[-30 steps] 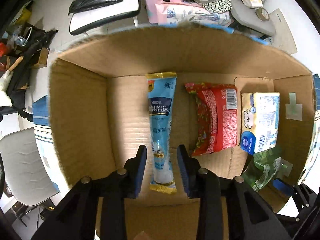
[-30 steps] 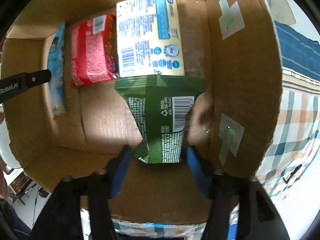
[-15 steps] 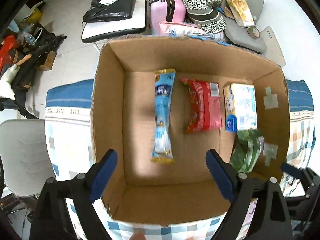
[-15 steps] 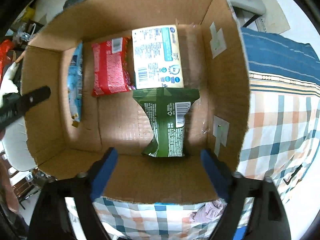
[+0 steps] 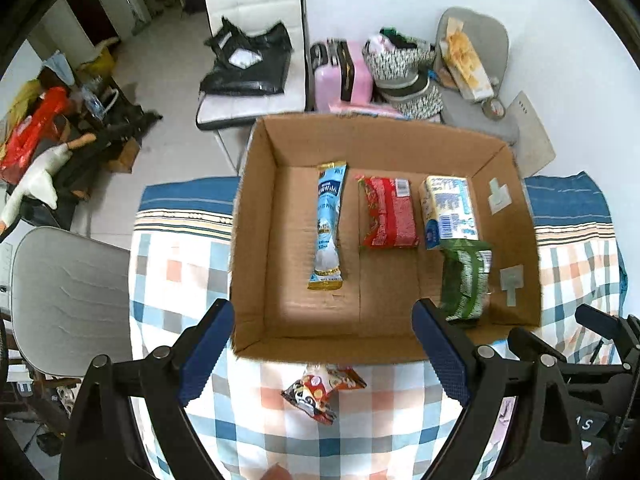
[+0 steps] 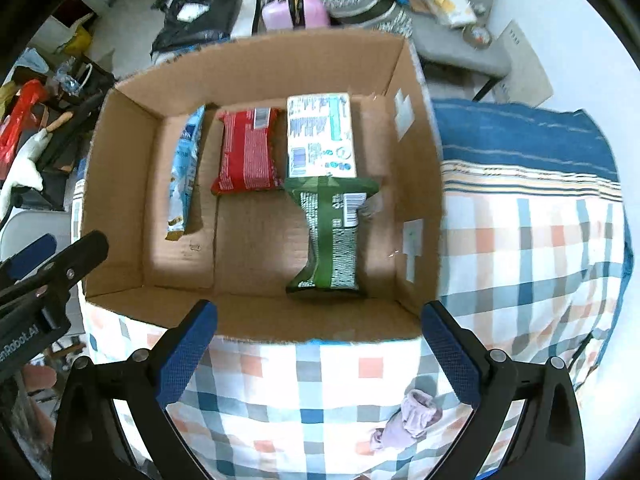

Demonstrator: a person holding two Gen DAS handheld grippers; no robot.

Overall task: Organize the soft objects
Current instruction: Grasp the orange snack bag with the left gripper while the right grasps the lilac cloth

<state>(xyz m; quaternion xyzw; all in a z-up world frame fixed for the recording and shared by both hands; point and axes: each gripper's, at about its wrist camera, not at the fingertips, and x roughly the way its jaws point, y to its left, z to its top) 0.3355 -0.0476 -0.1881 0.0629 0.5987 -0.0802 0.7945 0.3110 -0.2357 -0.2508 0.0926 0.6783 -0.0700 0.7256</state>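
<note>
An open cardboard box (image 5: 256,240) stands on a checked cloth. Inside lie a long blue sachet (image 5: 328,224), a red packet (image 5: 388,216), a white-and-blue pack (image 5: 450,210) and a green packet (image 5: 464,280). My left gripper (image 5: 320,312) hangs open above the box's near wall, empty. My right gripper (image 6: 320,312) is above the same wall, its jaws opening wide with nothing between them; the green packet (image 6: 332,240) lies below and beyond it. A small red snack pack (image 5: 320,392) and a pink cloth bundle (image 6: 408,420) lie on the cloth in front of the box.
The checked cloth (image 6: 540,260) covers the table around the box. Behind the table stand a white chair (image 5: 252,40) with a black bag, a pink suitcase (image 5: 340,76) and a grey chair (image 5: 476,80) with bags. Clutter lies on the floor at left; a grey seat (image 5: 68,292) is beside the table.
The left gripper let go of the blue sachet and the right let go of the green packet. Both opened wide and rose out of the box toward its near edge.
</note>
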